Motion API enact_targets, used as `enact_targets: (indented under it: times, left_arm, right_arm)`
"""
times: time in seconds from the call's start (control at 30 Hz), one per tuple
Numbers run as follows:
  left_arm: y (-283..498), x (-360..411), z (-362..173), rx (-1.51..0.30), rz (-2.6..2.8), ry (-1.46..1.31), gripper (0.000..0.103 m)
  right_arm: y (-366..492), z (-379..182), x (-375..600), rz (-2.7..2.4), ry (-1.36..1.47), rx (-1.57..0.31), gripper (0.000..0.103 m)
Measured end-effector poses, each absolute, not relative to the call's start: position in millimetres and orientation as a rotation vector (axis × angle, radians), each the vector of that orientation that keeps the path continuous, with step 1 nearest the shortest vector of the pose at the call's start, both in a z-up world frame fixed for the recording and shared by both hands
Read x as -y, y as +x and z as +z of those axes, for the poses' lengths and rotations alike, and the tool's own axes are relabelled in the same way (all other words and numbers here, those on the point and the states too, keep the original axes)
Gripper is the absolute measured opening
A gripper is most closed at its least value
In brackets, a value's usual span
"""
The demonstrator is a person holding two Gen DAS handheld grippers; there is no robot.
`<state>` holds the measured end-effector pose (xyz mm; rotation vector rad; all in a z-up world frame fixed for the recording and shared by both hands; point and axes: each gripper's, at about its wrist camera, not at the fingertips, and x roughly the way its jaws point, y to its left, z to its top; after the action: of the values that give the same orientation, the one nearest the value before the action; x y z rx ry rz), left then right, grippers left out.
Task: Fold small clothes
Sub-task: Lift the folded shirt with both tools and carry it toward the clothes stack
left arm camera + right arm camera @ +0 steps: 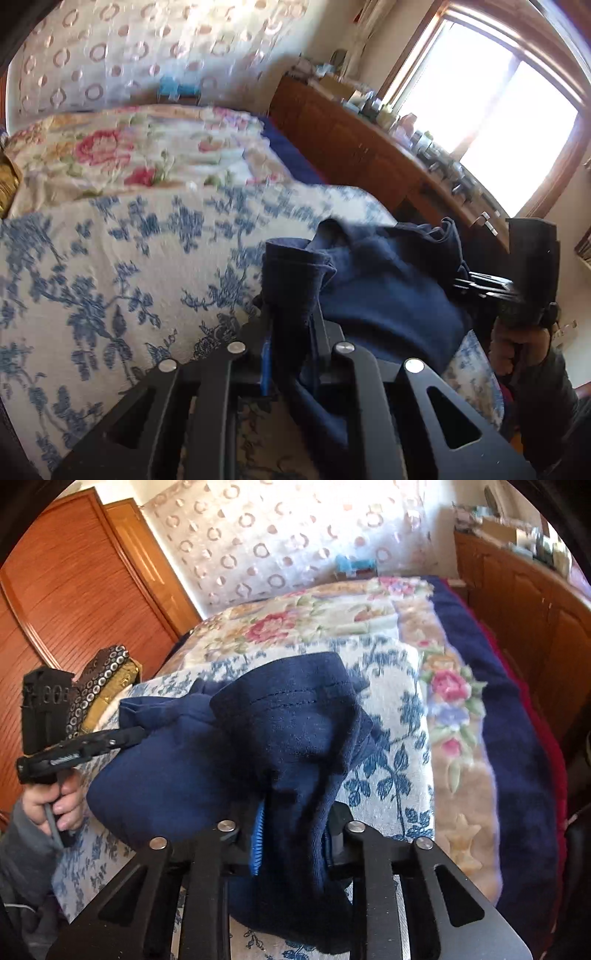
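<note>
A small navy blue garment hangs bunched between my two grippers, just above the bed. My left gripper is shut on one edge of it, the cloth pinched between its fingers. My right gripper is shut on the other edge of the navy garment, which drapes over its fingers. In the left wrist view the right gripper shows at the right, held by a hand. In the right wrist view the left gripper shows at the left, gripping the cloth.
The bed has a white cover with blue flowers and a floral blanket with pink roses behind it. A wooden dresser with clutter stands under a bright window. A wooden wardrobe and patterned cushions are at the left.
</note>
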<state>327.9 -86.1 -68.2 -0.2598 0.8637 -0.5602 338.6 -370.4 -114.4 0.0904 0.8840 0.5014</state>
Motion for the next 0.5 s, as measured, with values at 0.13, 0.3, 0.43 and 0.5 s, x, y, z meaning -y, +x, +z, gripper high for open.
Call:
enact_targets:
  times: [0.13, 0.3, 0.43, 0.5]
  left_arm:
    - [307.4, 76.9, -35.5, -0.779, -0.58, -0.272, 0.008]
    - [279.0, 49.7, 6.8, -0.67, -0.555, -0.271, 0.007]
    - [255.3, 5.5, 37.7, -0.586, -0.487, -0.281, 0.007]
    - [244.7, -16.4, 48.1, -0.553, -0.445, -0.287, 0.007]
  right_arm:
    - [327.4, -86.4, 360.0, 0.495, 0.049, -0.802, 0.019]
    - [321.6, -50.0, 334.3, 0.532, -0.002, -0.717, 0.018]
    - [328.5, -21.8, 299.5, 0.599, -0.039, -0.656, 0.018]
    - [333.3, -5.7, 273.5, 0.647, -0.06, -0.622, 0.018]
